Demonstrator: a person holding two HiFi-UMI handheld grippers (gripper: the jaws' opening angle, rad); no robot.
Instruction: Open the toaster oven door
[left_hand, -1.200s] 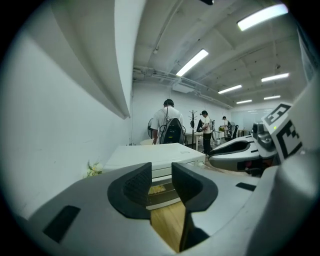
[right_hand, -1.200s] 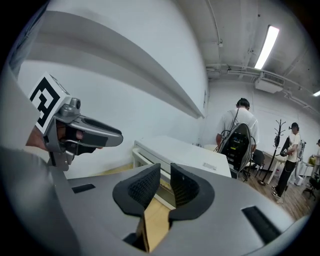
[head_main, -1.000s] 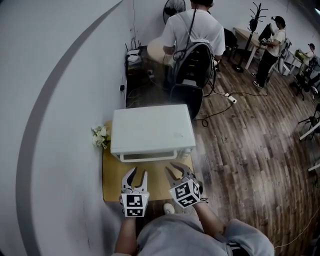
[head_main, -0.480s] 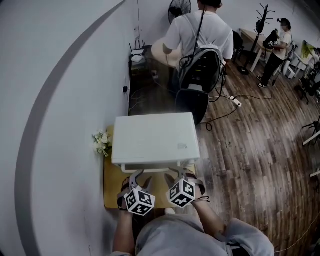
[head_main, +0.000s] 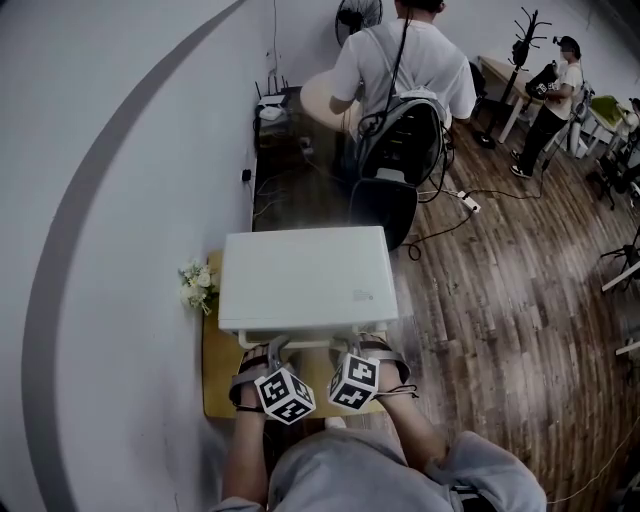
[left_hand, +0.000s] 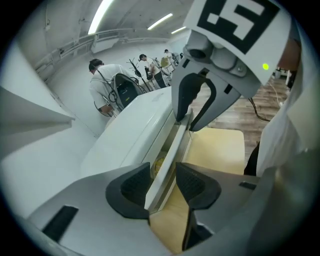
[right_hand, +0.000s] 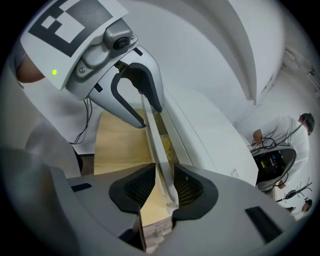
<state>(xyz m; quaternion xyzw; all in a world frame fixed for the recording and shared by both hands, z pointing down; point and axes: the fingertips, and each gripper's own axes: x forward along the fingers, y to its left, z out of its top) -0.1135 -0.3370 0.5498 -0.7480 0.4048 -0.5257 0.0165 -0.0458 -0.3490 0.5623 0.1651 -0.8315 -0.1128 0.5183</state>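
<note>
The white toaster oven (head_main: 300, 280) stands on a small wooden table (head_main: 215, 375). Its door handle (head_main: 300, 338), a long white bar, runs along the front edge. My left gripper (head_main: 275, 350) and right gripper (head_main: 352, 348) reach in side by side under that edge. In the left gripper view the handle (left_hand: 170, 150) passes between the left gripper's (left_hand: 162, 182) spread pads, with a gap beside it. In the right gripper view the handle (right_hand: 155, 140) lies between the right gripper's (right_hand: 162, 187) pads, close to one of them. Both pairs of jaws have just been opening. The door looks slightly ajar.
A grey wall runs close along the left. A small bunch of white flowers (head_main: 197, 283) sits at the oven's left rear corner. Behind the oven stand a dark desk, a black chair (head_main: 385, 205) and a person with a backpack (head_main: 400, 90). Wooden floor lies to the right.
Both grippers have moved forward and down from the table's front to the oven's handle and rolled. Their jaws now straddle the bar and stand wider.
</note>
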